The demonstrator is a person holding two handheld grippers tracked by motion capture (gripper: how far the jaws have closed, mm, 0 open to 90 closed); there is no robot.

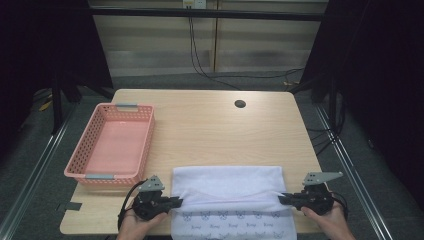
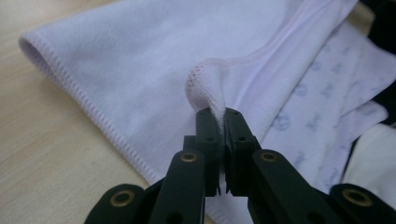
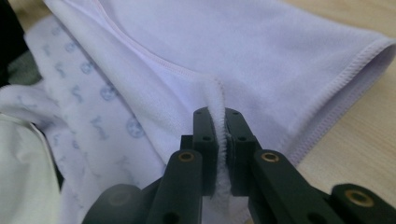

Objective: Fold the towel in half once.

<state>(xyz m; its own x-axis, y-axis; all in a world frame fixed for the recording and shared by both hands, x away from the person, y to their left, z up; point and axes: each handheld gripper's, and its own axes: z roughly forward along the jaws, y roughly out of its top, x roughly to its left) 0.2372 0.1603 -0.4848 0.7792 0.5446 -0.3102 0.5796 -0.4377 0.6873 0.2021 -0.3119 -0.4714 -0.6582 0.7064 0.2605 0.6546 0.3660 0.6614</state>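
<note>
high view, left to right: pink basket [image 1: 111, 145] sits at left-centre of the frame on the wooden table [image 1: 210, 125], long side running up-frame, grey handle clips at its near & far ends. just right of its near end, lower left of frame, the left gripper [image 1: 176, 202] is held in a hand [image 1: 140, 225] coming in from the bottom edge, grey plate on top, cable looping beside it. its jaws point right & pinch the left edge of the white towel [image 1: 227, 185]. towel lies across the lower centre of the frame at the table's near edge, top layer plain white, folded over; a printed layer w/ small grey motifs shows below the fold & runs off the bottom of the frame. a taut crease runs across the towel btwn the two grippers. lower right: right gripper [image 1: 283, 199], also in a hand [image 1: 330, 220], jaws pointing left, pinching the towel's right edge. small round hole [image 1: 240, 104] in the tabletop, upper centre-right.

left gripper view: jaws pressed together at bottom centre w/ a stitched hem of the towel [image 2: 140, 70] bunched up btwn the tips; bare table at left of frame, printed layer at right.

right gripper view: jaws likewise squeezed on a fold of towel [image 3: 280, 46] hem at centre; printed layer at left, table wood at right edge.
</note>
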